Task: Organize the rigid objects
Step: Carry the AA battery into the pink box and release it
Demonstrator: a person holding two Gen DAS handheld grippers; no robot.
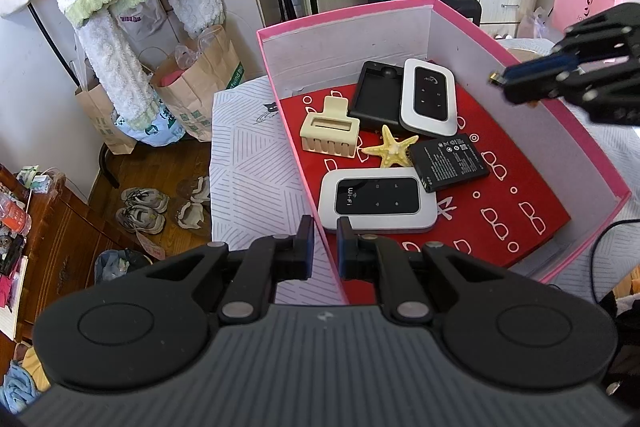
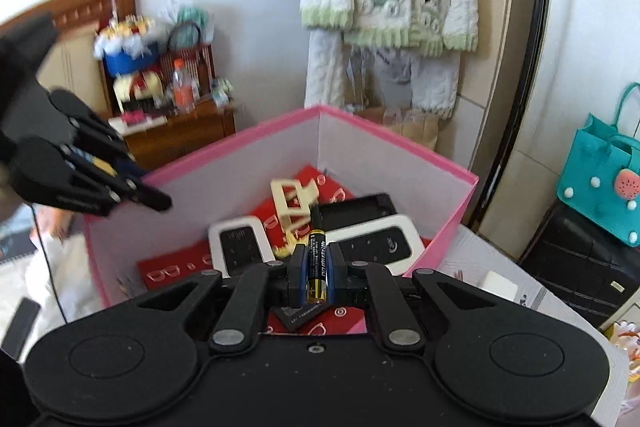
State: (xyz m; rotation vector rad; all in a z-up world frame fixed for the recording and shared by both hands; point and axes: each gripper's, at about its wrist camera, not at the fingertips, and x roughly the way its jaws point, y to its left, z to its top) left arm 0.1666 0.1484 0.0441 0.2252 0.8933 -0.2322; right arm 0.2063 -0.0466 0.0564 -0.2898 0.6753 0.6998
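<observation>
Right claw (image 2: 316, 273) pinches a battery (image 2: 317, 267) above the box (image 2: 440, 163) (label legible only here); left claw (image 1: 325, 247) grips the box wall.

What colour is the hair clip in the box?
Cream, a pale yellowish beige. The hair clip shows best in the left wrist view.

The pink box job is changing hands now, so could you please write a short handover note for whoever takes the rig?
Left gripper: shut on the near wall of the pink box, steadying it.
Right gripper: shut on a small battery, held above the box's edge.
Already in the box: two white Wi-Fi routers, black cover, flat battery pack, cream hair clip, starfish.
Left to do: place the battery in the box. Whether other items are waiting outside, these views do not show.
</observation>
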